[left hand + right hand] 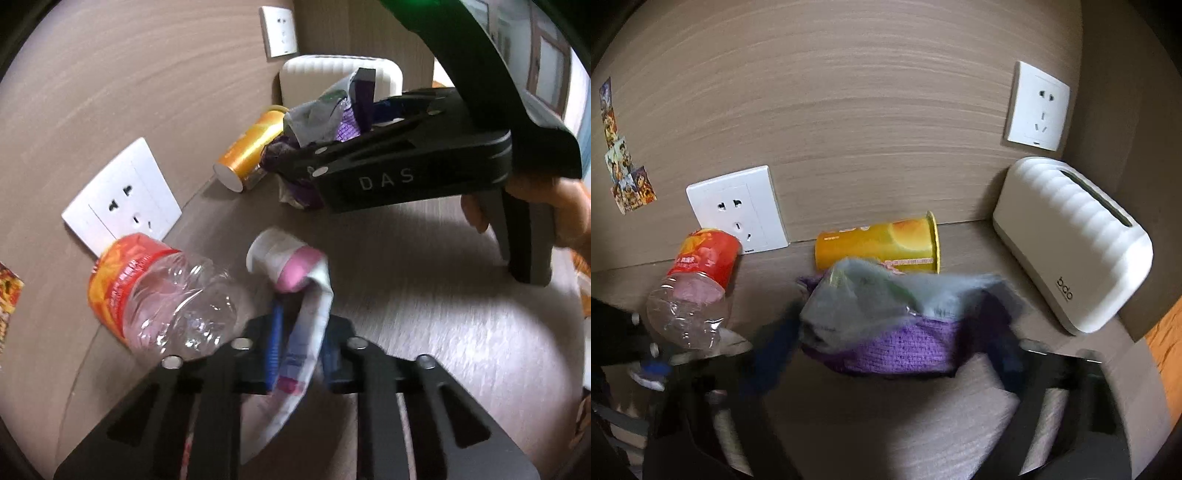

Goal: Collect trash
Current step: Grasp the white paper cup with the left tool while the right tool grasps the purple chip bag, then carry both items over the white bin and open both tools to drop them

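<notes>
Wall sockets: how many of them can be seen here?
2. One wall socket sits low behind the plastic bottle; the other wall socket is higher, above the white tissue box. More may be outside view.

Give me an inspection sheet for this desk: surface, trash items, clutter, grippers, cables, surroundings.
Surface: grey wood-grain desk top against a brown panel wall.
Job's things: squeezed white tube with a pink band; crumpled purple and grey wrapper; clear plastic bottle with a red label lying down; yellow cylindrical snack can on its side by the wall.
Clutter: white ribbed tissue box in the corner.
Grippers: left gripper shut on the tube's flat end; right gripper astride the wrapper, pads blurred, contact unclear.
Cables: nothing seen.
Surroundings: two white wall sockets, stickers on the wall.
</notes>
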The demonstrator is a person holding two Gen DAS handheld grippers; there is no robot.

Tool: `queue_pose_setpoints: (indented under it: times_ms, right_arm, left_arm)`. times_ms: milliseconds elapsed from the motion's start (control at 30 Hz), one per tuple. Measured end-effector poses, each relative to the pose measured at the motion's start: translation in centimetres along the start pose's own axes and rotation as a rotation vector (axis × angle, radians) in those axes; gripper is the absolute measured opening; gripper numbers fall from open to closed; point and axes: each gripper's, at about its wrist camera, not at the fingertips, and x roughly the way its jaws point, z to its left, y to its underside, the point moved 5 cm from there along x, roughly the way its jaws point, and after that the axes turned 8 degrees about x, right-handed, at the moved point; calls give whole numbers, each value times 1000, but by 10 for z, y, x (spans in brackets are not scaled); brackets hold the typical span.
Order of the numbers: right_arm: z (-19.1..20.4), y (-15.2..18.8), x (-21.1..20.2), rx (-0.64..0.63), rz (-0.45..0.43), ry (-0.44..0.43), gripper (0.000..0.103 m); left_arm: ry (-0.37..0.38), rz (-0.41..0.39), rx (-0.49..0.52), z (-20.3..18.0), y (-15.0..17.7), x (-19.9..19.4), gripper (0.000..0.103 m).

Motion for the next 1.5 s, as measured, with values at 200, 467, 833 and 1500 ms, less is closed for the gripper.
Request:
queue_pose_setpoints:
  times_ms: [200, 467, 833, 1500]
  right_arm:
    - [-2, 3, -19, 20, -22, -3, 72]
    - [-24, 9, -91, 82, -107, -11, 72]
    - [-94, 39, -217, 149, -221, 119, 72]
    - [-234, 218, -349, 312, -105, 338, 72]
  left_arm:
    - [-2, -13, -59, 1, -2, -9, 13]
    - [-22, -75, -66, -13, -32, -47, 13]
    - [15, -177, 57, -99, -91, -85, 13]
    - [271, -140, 350, -374, -131, -55, 13]
